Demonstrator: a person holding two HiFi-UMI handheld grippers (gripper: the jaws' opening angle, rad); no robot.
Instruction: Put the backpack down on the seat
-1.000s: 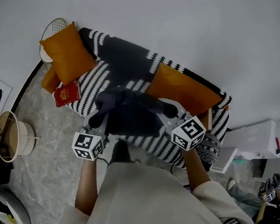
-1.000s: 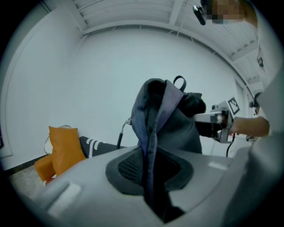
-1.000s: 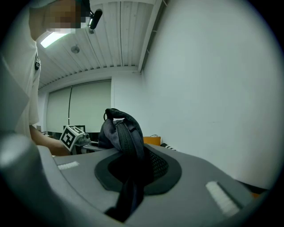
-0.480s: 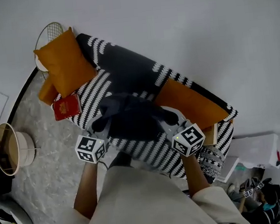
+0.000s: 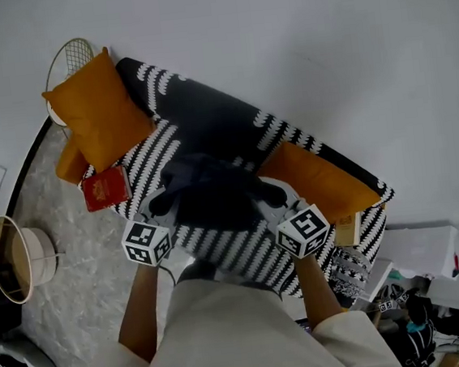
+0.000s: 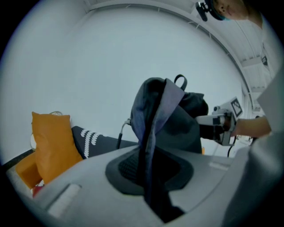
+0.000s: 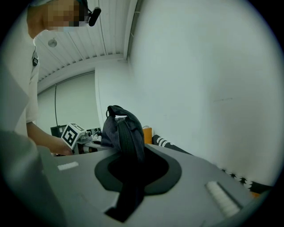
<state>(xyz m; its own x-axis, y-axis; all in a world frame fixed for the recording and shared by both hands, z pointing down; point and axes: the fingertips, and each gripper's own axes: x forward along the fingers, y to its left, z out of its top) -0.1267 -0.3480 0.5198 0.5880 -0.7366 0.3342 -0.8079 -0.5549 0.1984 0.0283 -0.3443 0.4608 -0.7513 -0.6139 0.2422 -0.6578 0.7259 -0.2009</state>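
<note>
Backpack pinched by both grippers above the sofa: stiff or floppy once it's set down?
Probably floppy: the backpack fabric folds flat inside the left gripper jaws. Likely light or near empty, since thin pinches carry it. On the soft sofa it may slump rather than stand.

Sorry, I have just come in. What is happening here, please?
A person carries a dark backpack with tongs in each hand. The left tongs and the right tongs are each shut on a fold of its fabric. The backpack hangs over the striped seat of the sofa, between the left orange cushion and the right orange cushion. It does not look set down yet.
</note>
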